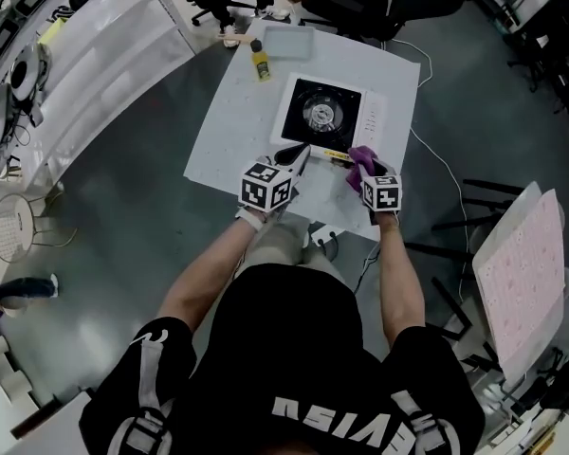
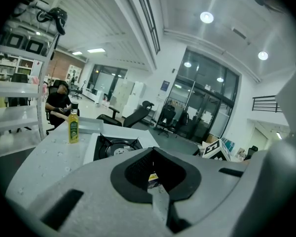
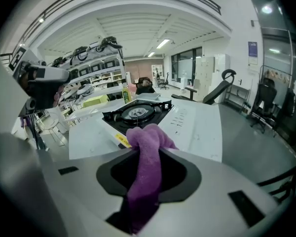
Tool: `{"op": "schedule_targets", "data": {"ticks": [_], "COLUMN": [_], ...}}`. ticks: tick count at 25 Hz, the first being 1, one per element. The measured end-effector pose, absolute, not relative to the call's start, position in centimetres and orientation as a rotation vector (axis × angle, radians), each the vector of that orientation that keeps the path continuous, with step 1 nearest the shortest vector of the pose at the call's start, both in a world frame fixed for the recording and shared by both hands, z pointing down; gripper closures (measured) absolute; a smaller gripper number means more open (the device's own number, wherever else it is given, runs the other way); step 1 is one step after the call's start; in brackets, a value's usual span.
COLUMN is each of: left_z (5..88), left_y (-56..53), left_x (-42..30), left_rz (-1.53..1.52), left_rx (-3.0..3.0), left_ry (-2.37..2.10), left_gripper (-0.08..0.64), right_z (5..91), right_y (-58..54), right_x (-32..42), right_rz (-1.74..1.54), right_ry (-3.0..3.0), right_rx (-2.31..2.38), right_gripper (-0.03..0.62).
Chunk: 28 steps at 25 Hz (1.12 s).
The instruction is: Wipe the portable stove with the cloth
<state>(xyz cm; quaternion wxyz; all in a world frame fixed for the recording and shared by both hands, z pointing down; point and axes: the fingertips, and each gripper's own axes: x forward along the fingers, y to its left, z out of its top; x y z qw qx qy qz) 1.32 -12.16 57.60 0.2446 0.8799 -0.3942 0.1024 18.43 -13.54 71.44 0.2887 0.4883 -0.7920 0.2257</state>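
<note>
Wiping looks hardly begun. The right gripper (image 1: pixel 368 173) has its jaws clamped on the purple cloth (image 1: pixel 360 159), bunched at the 5 o'clock corner of the portable stove (image 1: pixel 324 112) — contact unclear. The left gripper (image 1: pixel 297 154), jaws together and empty, waits near 7 o'clock. By this judgement the whole top is left to wipe.

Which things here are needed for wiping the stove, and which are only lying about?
For the job: portable stove; purple cloth, held in the right gripper.
Lying about: yellow bottle; pale tray; black office chair.
</note>
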Motion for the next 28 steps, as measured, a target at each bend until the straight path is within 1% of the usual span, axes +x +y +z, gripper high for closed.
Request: {"op": "schedule_targets", "data": {"ticks": [9,16,28], "left_z": [58.8,59.3,59.2], "left_y": [-12.8,-14.5,-18.7], "left_x": [2.6,2.8,4.3], "left_rz": [0.297,0.299,0.290], "left_rx": [2.397,2.396,2.397], "left_ry": [-1.052,-1.041,-1.021], "left_gripper": [0.554,0.554,0.554], "right_z": [72.7,73.0,72.8], "right_y": [-14.2,-15.8,-18.5], "right_x": [18.5,18.7,18.7], "right_rz": [0.603,0.723,0.780], "right_ry": [-2.095,-2.088,-2.113], "right_rx": [1.259,1.249,1.198], "right_gripper": [0.491,0.492,0.497]}}
